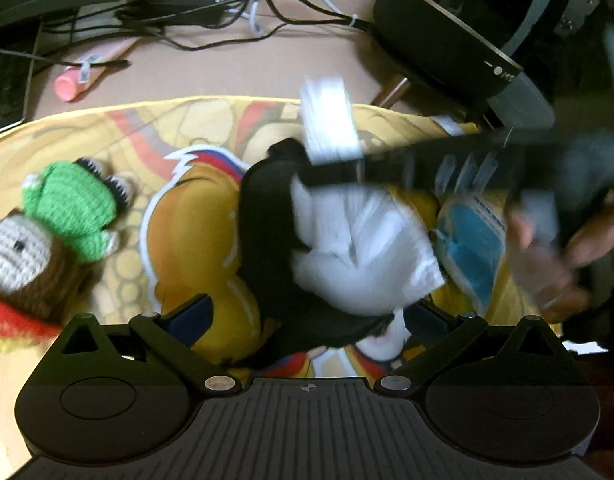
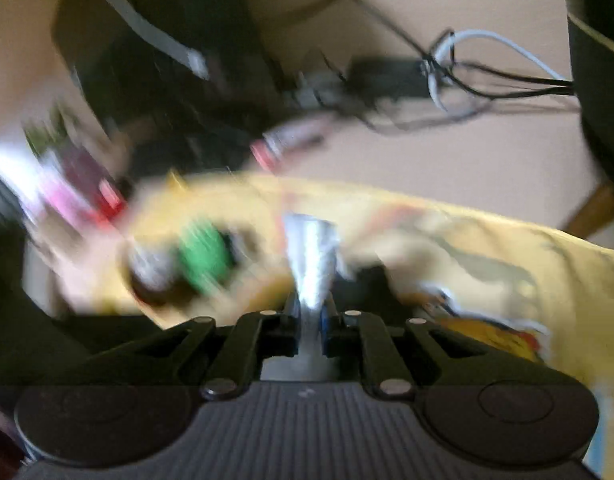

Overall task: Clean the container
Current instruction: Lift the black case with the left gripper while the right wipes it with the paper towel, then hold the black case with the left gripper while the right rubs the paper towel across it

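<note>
A beige table [image 1: 235, 76] carries a large yellow printed cloth with a cartoon figure on it [image 1: 155, 148], which covers most of the near surface. Behind the cloth a tangle of black and white cables [image 1: 243, 12] lies on the table beside a big black rounded appliance [image 1: 447, 36]. On the cloth sits the black container [image 1: 267, 220], stuffed with crumpled white tissue [image 1: 359, 248]. The left gripper [image 1: 303, 320] has its jaws spread wide on either side of the container; blur makes it impossible to tell whether they press on it. To the left lies a crocheted doll in green and brown yarn [image 1: 51, 232], and a pink tube-shaped marker [image 1: 83, 76] rests beyond the cloth. The right gripper [image 2: 309, 320] has its jaws nearly together, pinching a twisted wad of white tissue [image 2: 313, 256] above the cloth.
</note>
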### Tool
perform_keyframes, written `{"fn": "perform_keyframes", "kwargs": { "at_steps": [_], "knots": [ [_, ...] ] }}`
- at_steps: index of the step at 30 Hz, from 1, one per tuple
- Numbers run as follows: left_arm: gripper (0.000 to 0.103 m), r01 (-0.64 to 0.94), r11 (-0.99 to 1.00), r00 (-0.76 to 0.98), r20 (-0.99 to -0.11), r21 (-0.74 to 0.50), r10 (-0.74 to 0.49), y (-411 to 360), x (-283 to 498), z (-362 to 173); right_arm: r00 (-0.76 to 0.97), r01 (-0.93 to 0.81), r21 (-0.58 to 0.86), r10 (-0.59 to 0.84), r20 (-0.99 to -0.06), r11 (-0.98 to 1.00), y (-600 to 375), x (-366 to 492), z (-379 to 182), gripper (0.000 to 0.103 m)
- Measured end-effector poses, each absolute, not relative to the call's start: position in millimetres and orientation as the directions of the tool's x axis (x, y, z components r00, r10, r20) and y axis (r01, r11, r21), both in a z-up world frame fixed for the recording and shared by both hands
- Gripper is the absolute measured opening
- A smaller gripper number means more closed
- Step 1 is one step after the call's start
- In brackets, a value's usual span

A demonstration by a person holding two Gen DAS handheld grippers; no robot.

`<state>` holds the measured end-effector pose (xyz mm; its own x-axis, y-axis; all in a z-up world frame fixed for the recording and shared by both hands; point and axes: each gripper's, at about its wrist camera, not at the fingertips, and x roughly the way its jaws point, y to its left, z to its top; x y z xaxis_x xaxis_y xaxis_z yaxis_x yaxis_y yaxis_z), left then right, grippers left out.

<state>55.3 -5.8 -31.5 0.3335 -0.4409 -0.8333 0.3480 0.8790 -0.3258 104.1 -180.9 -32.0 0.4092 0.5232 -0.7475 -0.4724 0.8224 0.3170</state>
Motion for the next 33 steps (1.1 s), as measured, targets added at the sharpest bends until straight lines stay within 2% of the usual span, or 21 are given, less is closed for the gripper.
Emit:
{"fn": "perform_keyframes", "kwargs": {
  "at_steps": [2,4,5,13,14,15,16,17,21,24,26,30,33],
  "knots": [
    [0.103,0.337,0.882,0.327,-0.837,-0.331,-0.439,-2.6,52.8,-32.9,0.435,-0.516,0.233,0.486,-0.758,0.824,-179.9,92.5,-31.6,0.020],
    [0.103,0.329,0.886,0.322,-0.843,-0.327,-0.431,-1.0,52.4,-34.7,0.450,-0.558,0.179,0.476,-0.755,0.811,-179.8,84.6,-27.0,0.034],
    [0.103,0.325,0.888,0.322,-0.844,-0.326,-0.428,0.1,52.5,-35.3,0.456,-0.567,0.162,0.472,-0.755,0.807,-179.0,82.5,-25.0,0.036],
    [0.103,0.365,0.867,0.298,-0.840,-0.339,-0.454,-3.4,52.8,-35.1,0.403,-0.631,0.208,0.545,-0.735,0.747,-176.2,63.1,-6.7,0.052],
    [0.103,0.371,0.866,0.294,-0.842,-0.336,-0.453,-4.9,53.0,-35.4,0.405,-0.632,0.200,0.539,-0.739,0.749,-172.3,64.1,-10.0,0.050],
    [0.103,0.374,0.868,0.294,-0.845,-0.328,-0.446,-6.4,52.8,-35.6,0.411,-0.624,0.191,0.526,-0.744,0.758,-169.1,66.6,-14.8,0.039],
    [0.103,0.376,0.870,0.295,-0.849,-0.319,-0.439,-8.0,52.4,-35.7,0.417,-0.611,0.190,0.516,-0.748,0.768,-166.6,71.1,-20.2,0.016],
    [0.103,0.379,0.872,0.296,-0.852,-0.310,-0.432,-9.5,52.1,-35.7,0.424,-0.594,0.195,0.509,-0.749,0.781,-164.3,76.6,-25.4,0.008],
    [0.103,0.382,0.875,0.294,-0.858,-0.298,-0.421,-12.9,49.8,-36.4,0.499,-0.529,0.197,0.490,-0.714,0.825,-160.9,93.9,-23.2,0.007],
    [0.103,0.381,0.875,0.289,-0.860,-0.299,-0.420,-15.3,50.6,-38.6,0.399,-0.530,0.374,0.613,-0.683,0.761,-159.7,109.3,-18.2,0.007],
    [0.103,0.388,0.872,0.285,-0.861,-0.297,-0.421,-17.6,50.6,-38.6,0.371,-0.510,0.376,0.592,-0.715,0.774,-156.4,115.0,-26.6,0.007],
    [0.103,0.393,0.872,0.289,-0.861,-0.292,-0.418,-15.8,48.4,-37.5,0.476,-0.484,0.146,0.399,-0.783,0.863,-159.7,109.7,-37.7,0.007],
    [0.103,0.371,0.886,0.290,-0.872,-0.278,-0.395,-14.0,50.3,-39.9,0.521,-0.456,0.081,0.341,-0.782,0.886,-172.2,104.9,-34.7,0.009]
  ]
}}
